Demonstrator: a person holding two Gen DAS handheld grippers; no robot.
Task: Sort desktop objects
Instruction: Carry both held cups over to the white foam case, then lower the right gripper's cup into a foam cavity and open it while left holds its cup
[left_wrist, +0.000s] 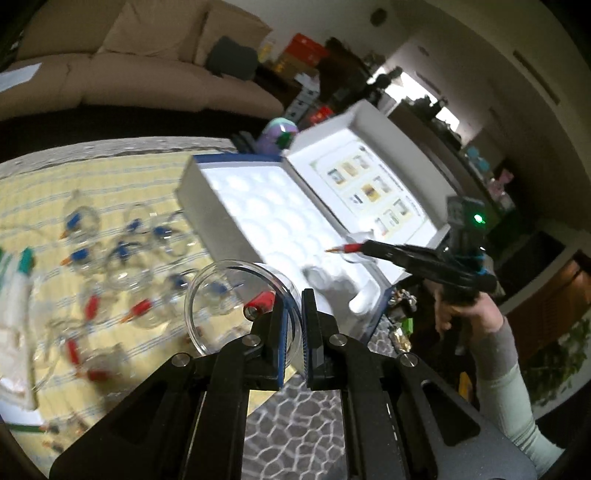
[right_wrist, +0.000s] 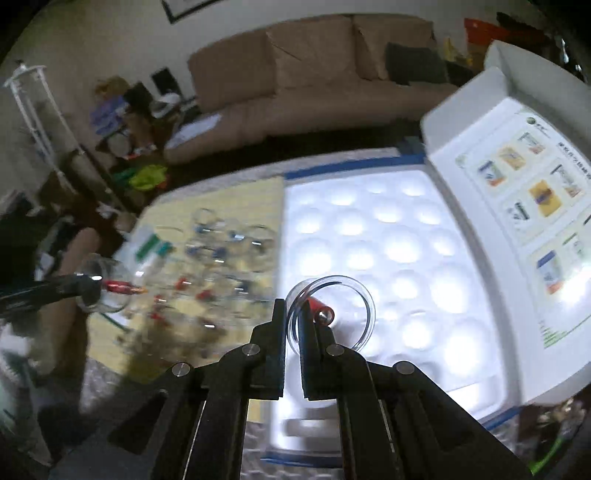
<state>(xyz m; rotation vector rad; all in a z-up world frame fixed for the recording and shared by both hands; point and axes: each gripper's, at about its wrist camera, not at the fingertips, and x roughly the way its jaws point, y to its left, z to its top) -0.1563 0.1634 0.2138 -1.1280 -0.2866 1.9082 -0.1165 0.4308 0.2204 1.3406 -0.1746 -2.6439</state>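
So far every hollow in the white tray (right_wrist: 388, 236) looks unfilled, many cups (left_wrist: 122, 258) lie on the yellow mat at left, and each gripper, left (left_wrist: 293, 321) and right (right_wrist: 291, 325), pinches one clear cup.

Left hand-held gripper (left_wrist: 293, 321) is clamped tight on a clear cupping cup (left_wrist: 240, 306), raised beside the foam tray (left_wrist: 280, 221). Right hand-held gripper (right_wrist: 291, 321) pinches another cupping cup (right_wrist: 332, 314) by its rim, directly above that tray.
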